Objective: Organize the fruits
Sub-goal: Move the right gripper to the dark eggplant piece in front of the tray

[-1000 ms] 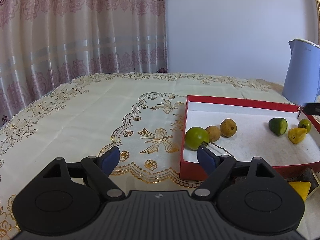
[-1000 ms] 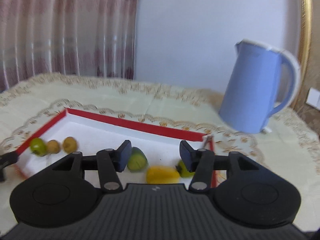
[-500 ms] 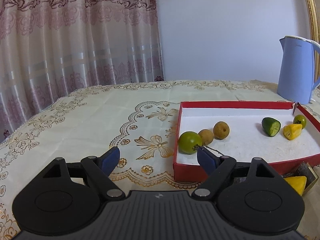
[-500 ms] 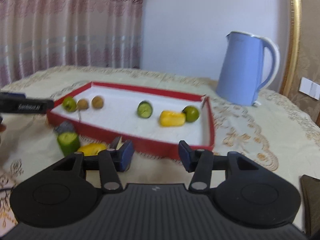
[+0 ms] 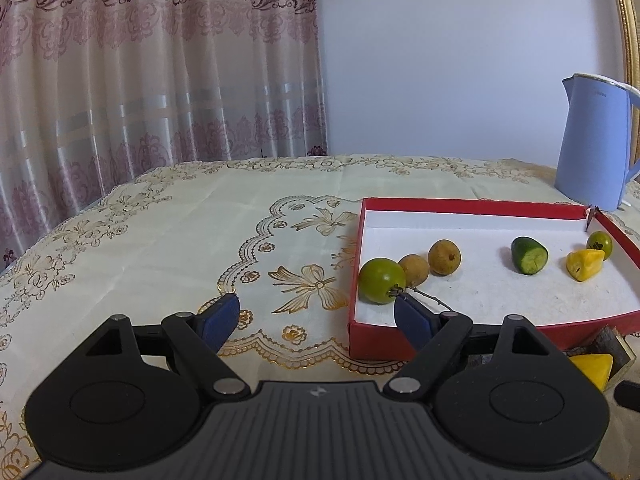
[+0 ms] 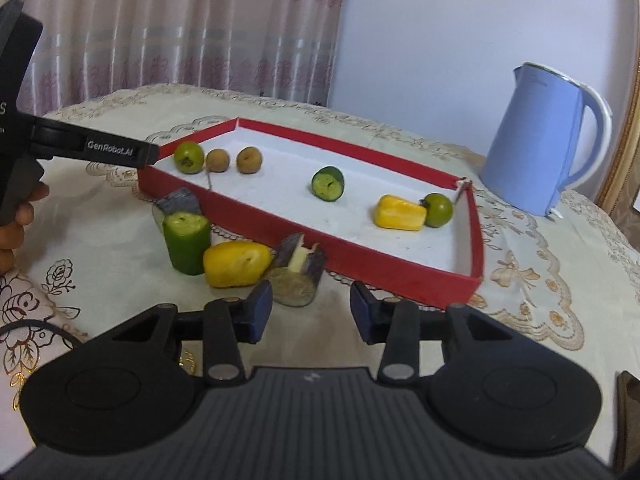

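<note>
A red tray (image 6: 404, 278) with a white floor holds a green round fruit (image 6: 188, 157), two brown fruits (image 6: 218, 160), a cut green piece (image 6: 328, 183), a yellow piece (image 6: 400, 213) and a small green fruit (image 6: 438, 210). On the cloth in front of it stand a green piece (image 6: 187, 242), a yellow piece (image 6: 236, 263) and two dark-skinned chunks (image 6: 298, 272). My right gripper (image 6: 311, 312) is open and empty, just before the nearer chunk. My left gripper (image 5: 316, 318) is open and empty beside the tray's (image 5: 376, 336) left corner, near the green fruit (image 5: 382, 275).
A blue kettle (image 6: 536, 140) stands behind the tray's right end. A patterned tablecloth (image 5: 160, 240) covers the table. A curtain (image 5: 140, 60) hangs behind on the left. The left gripper's body (image 6: 80, 144) reaches in from the left of the right wrist view.
My right gripper has drawn back out of the tray and now faces the pieces on the cloth in front of it. My left gripper has pulled back slightly. Both stay open.
</note>
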Available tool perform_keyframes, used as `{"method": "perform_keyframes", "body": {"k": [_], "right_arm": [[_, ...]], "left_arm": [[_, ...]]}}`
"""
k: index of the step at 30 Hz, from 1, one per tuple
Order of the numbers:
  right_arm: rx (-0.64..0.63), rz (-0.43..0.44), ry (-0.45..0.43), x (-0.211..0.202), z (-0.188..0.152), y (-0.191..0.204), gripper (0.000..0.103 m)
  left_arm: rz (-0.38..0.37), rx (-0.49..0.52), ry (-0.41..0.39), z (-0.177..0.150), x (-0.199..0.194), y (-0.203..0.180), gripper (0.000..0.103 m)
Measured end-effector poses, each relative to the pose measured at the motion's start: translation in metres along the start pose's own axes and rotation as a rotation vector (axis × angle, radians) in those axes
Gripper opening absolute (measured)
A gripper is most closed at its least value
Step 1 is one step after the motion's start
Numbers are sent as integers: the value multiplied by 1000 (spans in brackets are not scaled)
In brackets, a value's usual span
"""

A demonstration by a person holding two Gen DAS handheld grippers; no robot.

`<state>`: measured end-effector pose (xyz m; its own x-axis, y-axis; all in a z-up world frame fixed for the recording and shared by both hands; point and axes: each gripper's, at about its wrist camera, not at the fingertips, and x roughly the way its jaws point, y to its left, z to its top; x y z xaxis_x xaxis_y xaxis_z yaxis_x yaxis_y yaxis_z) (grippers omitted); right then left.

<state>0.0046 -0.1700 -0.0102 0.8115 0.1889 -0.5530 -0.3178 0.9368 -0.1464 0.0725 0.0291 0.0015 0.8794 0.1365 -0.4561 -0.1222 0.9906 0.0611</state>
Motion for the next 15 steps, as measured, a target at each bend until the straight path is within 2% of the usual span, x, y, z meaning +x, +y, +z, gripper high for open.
{"method": "perform_keyframes", "body": {"k": [7, 11, 13, 15], "right_arm": [[-71, -54, 6, 13, 5, 12, 41], [-42, -36, 24, 20, 5, 6, 41], [-20, -13, 26, 21, 5, 2, 36], [-11, -14, 29, 20, 4, 2, 36]], "left_arm": [[-3, 3, 0, 0, 1, -1, 85], [-3, 7, 2, 0, 1, -2, 85], [-4, 6, 2, 0, 1, -2, 85], [-4, 5, 2, 0, 1, -2, 85]]}}
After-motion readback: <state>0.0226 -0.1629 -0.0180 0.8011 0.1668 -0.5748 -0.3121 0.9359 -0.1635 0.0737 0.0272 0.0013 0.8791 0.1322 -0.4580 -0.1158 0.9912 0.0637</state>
